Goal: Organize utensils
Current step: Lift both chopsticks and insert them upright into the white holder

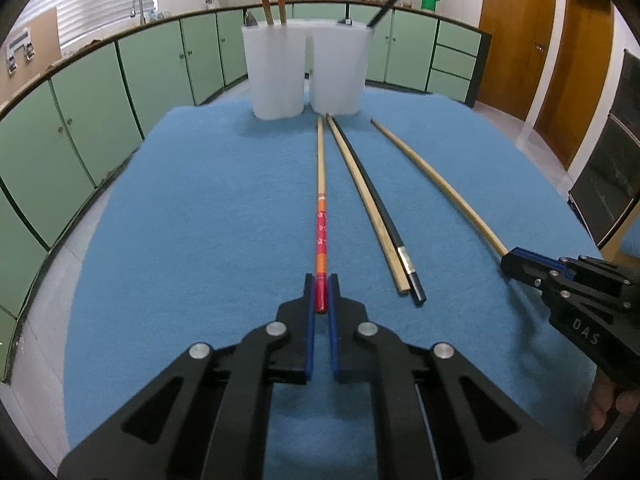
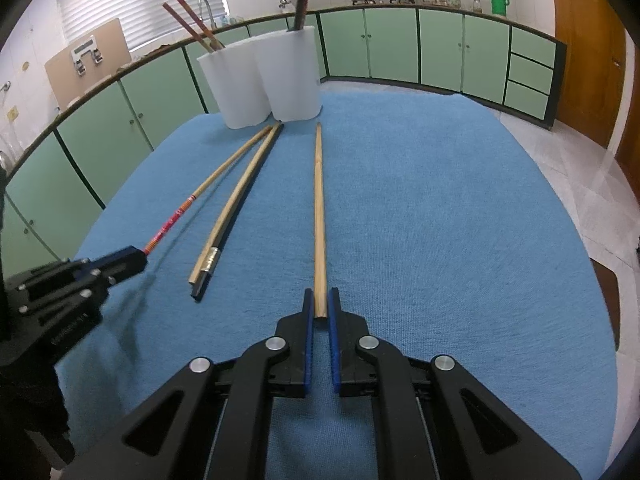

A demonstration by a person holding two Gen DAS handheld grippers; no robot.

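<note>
1. My left gripper (image 1: 321,294) pinches the red-patterned chopstick (image 1: 321,216) at its near end, mid-table.
2. My right gripper (image 2: 319,304) clamps the plain wooden chopstick (image 2: 319,208) likewise.
3. Between them a tan chopstick (image 1: 368,200) and a black chopstick (image 1: 386,216) lie touching.
4. At the blue table's (image 1: 180,220) far edge stand two white holders (image 1: 304,68), chopsticks inside.

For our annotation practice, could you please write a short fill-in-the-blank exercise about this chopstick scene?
1. The left gripper has closed on the chopstick with the ____ patterned handle.
2. The right gripper grips a plain ____ chopstick.
3. Between them lie ____ loose chopsticks, side by side.
4. The white holders stand on a ____ cloth.

Missing words: red; wooden; two; blue
</note>
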